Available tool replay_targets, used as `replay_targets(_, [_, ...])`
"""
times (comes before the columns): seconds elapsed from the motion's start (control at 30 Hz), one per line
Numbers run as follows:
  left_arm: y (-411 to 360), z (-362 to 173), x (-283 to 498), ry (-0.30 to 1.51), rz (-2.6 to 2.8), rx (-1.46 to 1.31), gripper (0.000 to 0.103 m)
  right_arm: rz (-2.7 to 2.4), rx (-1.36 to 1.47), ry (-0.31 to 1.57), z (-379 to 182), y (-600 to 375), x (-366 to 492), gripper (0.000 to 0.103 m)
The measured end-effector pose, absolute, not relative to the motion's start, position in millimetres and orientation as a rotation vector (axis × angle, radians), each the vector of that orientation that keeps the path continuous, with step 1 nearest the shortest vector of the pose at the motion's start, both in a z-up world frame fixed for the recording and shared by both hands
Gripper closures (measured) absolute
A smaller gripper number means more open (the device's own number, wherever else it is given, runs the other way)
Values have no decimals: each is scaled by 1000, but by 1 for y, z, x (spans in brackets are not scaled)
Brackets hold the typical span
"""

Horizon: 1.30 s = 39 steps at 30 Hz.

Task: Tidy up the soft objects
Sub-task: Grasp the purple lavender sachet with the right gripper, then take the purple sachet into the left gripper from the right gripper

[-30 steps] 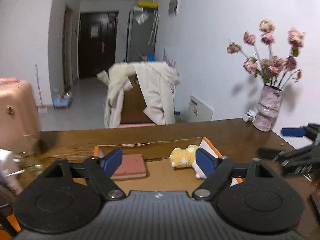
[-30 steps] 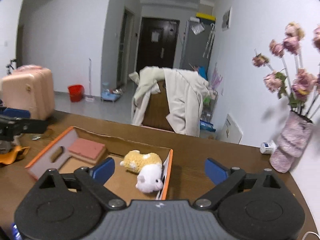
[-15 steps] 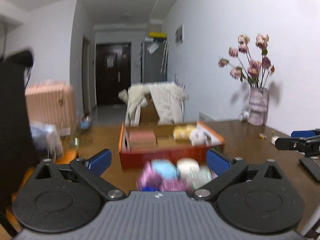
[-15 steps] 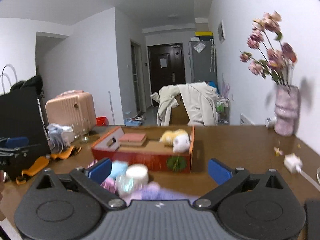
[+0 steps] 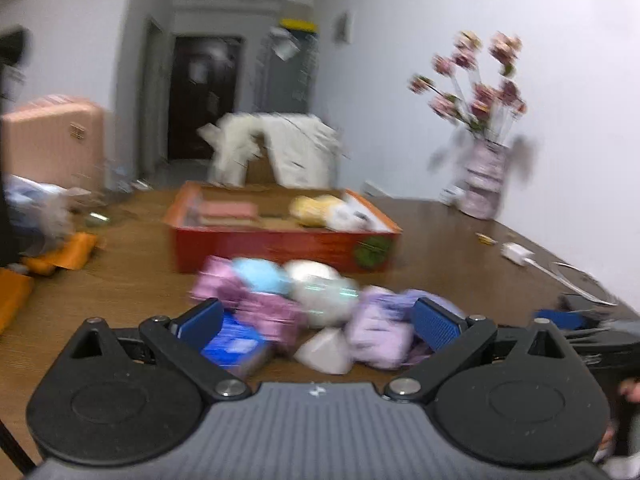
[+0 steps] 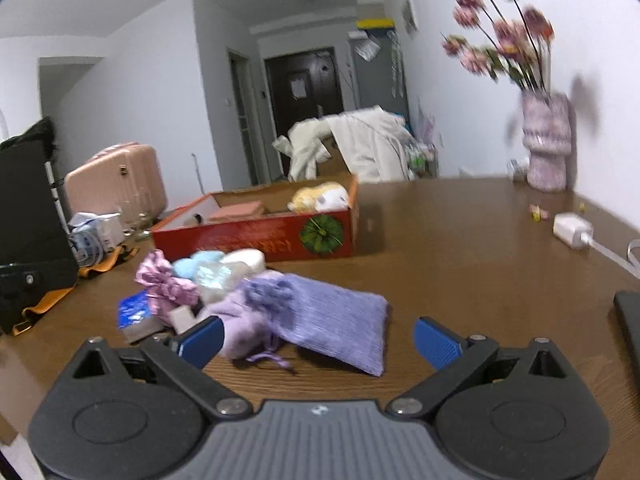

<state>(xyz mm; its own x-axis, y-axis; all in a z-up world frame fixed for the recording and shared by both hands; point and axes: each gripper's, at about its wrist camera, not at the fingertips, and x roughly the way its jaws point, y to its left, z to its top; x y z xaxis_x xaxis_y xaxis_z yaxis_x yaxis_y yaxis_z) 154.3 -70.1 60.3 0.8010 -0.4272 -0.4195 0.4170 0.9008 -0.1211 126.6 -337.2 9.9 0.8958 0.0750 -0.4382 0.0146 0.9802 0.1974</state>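
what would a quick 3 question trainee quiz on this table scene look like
1. True or false: the plush toy lies inside the red box.
2. Which item lies nearest the right gripper? A) lavender flat pouch B) vase C) white charger
3. Fill in: the pile of soft items lies on the table, in ____ of the box, on the camera's side.

Key: 1 true. 2 A. 3 front. Both the right and the left gripper stand open, holding nothing.
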Motion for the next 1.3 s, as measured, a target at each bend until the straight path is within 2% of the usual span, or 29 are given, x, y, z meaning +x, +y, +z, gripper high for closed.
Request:
replay_targets(0.07, [-97, 54, 167, 469, -513, -15, 2, 18, 247, 485, 1, -350, 141, 13])
replay_targets(0.2, [-150, 35, 195, 479, -572, 52, 22, 16, 291, 512, -14, -370, 171, 19])
replay_targets(0.27, [-170, 23, 213, 508, -577, 75, 29, 26, 297, 534, -20, -375, 184, 22])
replay_targets(0.33, [-180, 11, 230, 567, -562, 77, 46, 48, 321, 557, -27, -380, 196, 28])
replay_targets(0.37, [-181, 6, 237, 600, -566, 70, 60, 57, 332, 567, -29, -382, 200, 30])
replay_targets(0.53, [-172, -1, 248, 661, -585, -8, 71, 175, 400, 592, -41, -388, 212, 30])
replay_targets(0.57, [-169, -1, 249, 674, -588, -37, 73, 185, 399, 590, -42, -387, 212, 35])
replay_targets(0.6, [-166, 0, 249, 679, -588, -57, 75, 194, 394, 589, -42, -386, 213, 45])
replay_targets(0.7, [-158, 9, 240, 662, -599, -93, 77, 227, 400, 573, -35, -384, 209, 56])
replay_targets(0.77, [-154, 21, 227, 622, -613, -86, 77, 247, 383, 548, -25, -382, 200, 58])
replay_targets(0.97, [-135, 50, 178, 518, -675, -43, 77, 330, 328, 477, -2, -365, 151, 59])
replay_targets(1.23, [-86, 21, 124, 578, -618, -32, 75, 403, 310, 580, -17, -320, 115, 55])
replay_targets(1.3, [-77, 11, 120, 601, -582, -21, 65, 398, 282, 595, -20, -307, 113, 52])
